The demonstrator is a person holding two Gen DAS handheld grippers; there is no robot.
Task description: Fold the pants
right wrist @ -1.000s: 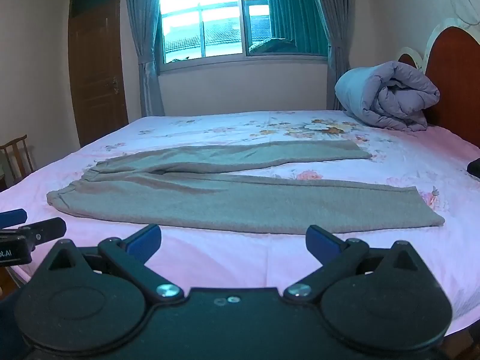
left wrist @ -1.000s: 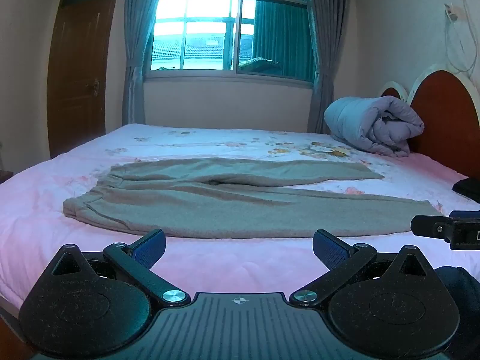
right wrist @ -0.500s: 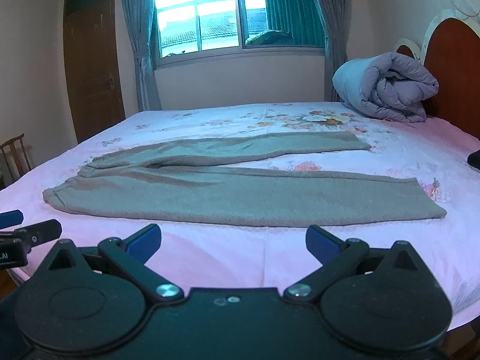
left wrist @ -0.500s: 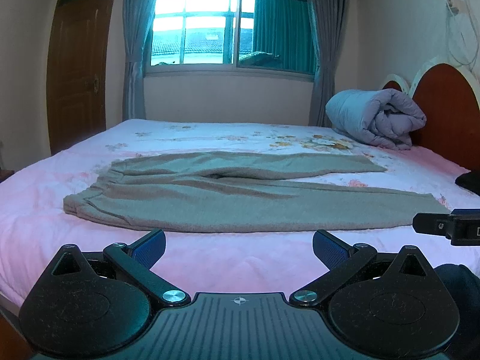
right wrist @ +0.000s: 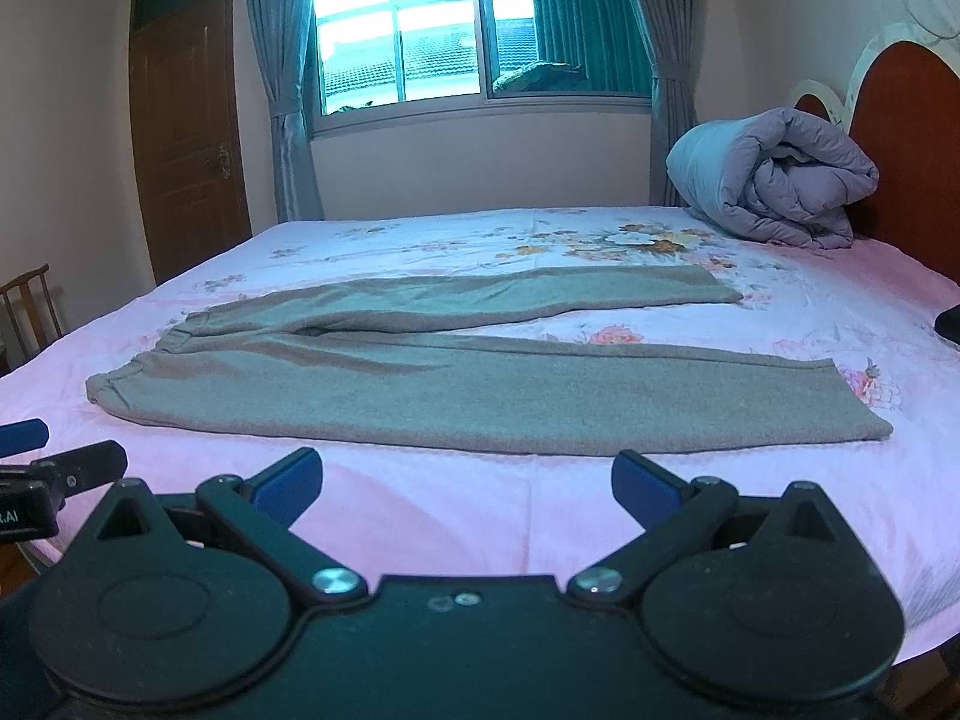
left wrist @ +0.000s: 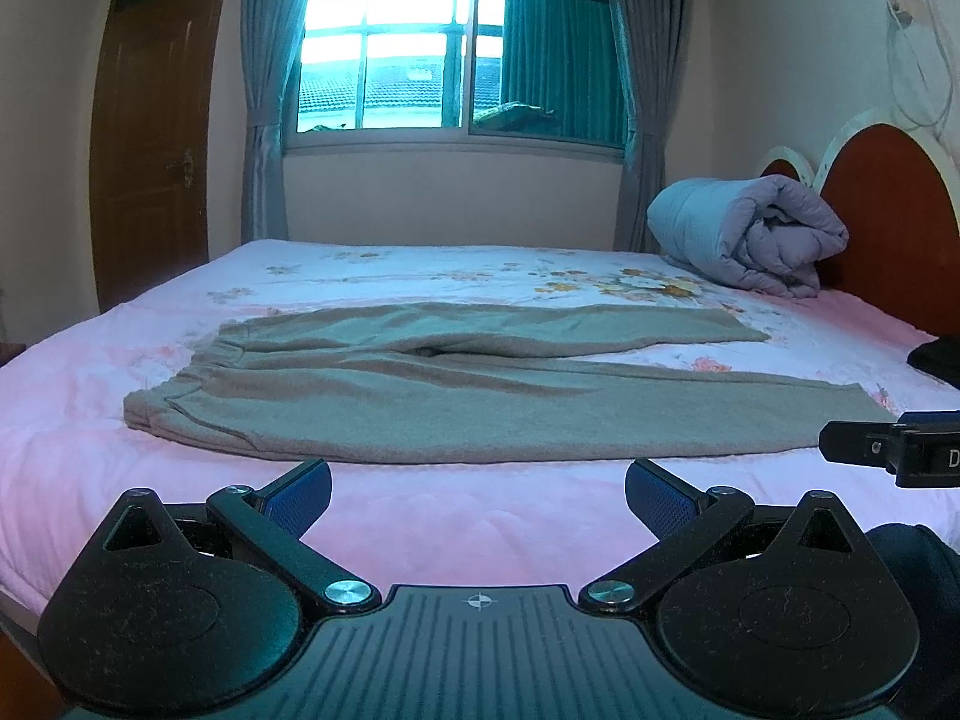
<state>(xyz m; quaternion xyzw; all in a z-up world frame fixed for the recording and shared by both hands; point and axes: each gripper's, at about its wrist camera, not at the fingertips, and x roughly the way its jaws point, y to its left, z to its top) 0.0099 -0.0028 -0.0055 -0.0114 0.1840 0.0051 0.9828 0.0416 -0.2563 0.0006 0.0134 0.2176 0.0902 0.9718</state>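
While both tools hover above the near edge of the bed, each is spread wide and holds nothing.
Left tool (left wrist: 478,489): blue-padded fingers (left wrist: 298,492) far apart, empty, touching nothing, over bare pink sheet just short of the pants' near edge.
Right tool (right wrist: 467,482): spread equally wide, empty, touching nothing, likewise over pink sheet in front of the pants.
Each tool seen by the other: the right tool's tip juts in at the right edge of the left view, the left tool's tip at the left edge of the right view.
Writing: a white "D" on the right tool's body in the left view; ".AI" on the left tool's body in the right view; the rest is cut off.
Pants (left wrist: 456,396): grey-beige, flat on the bed, waistband to the left, both legs running right and splaying apart at the cuffs, unfolded.
Bed (left wrist: 540,516): pink and white floral sheet.
Quilt (left wrist: 750,234): rolled, lilac-grey, at the far right against the red-brown headboard (left wrist: 894,222).
Room: bright window (left wrist: 456,54) with curtains behind the bed, brown door (left wrist: 156,138) on the left.
Change from a second ago: both views sit slightly closer to the pants; both tools are as wide open as before, the pants unmoved.
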